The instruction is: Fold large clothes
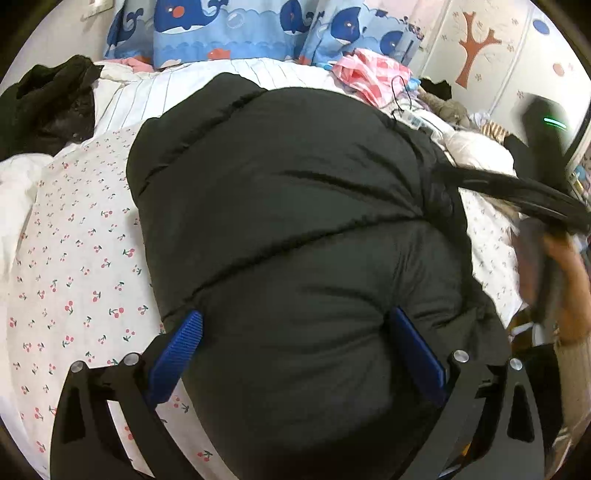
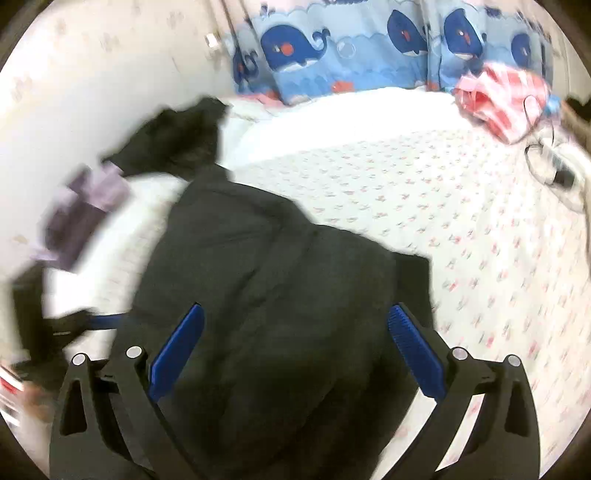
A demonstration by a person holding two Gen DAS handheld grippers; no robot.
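Jacket: black puffer jacket (image 1: 295,229) lies bunched on the bed, on the cherry-print sheet (image 1: 74,266), quilted panels facing up and seams running diagonally across it.

Left gripper (image 1: 295,328): both blue pads (image 1: 177,350) spread wide, 1 on each side of the jacket's near bulge. Padding swells up between them; whether the pads actually touch the fabric cannot be told. Jaws stand open, nothing clamped.

Right gripper (image 2: 295,321): view is motion-blurred. Jaws equally wide apart, blue pads (image 2: 413,350) over the near part of the jacket (image 2: 266,288); nothing pinched between them. In the left wrist view this gripper appears at the right edge as a dark blurred streak, just beside the jacket's right side.

Surroundings, left wrist view:
- white striped cloth (image 1: 155,92) beyond the jacket, toward the head of the bed
- whale-print curtain (image 1: 229,29) behind the bed
- dark garment heap (image 1: 48,103) at far left, apart from the jacket
- pink-and-white checked cloth (image 1: 369,74) at far right, with a black cord (image 1: 400,96) and tag lying next to it
- wall with a red-brown tree decal (image 1: 472,48) at upper right

Right wrist view shows a purple item (image 2: 85,206) at left, too blurred to identify.
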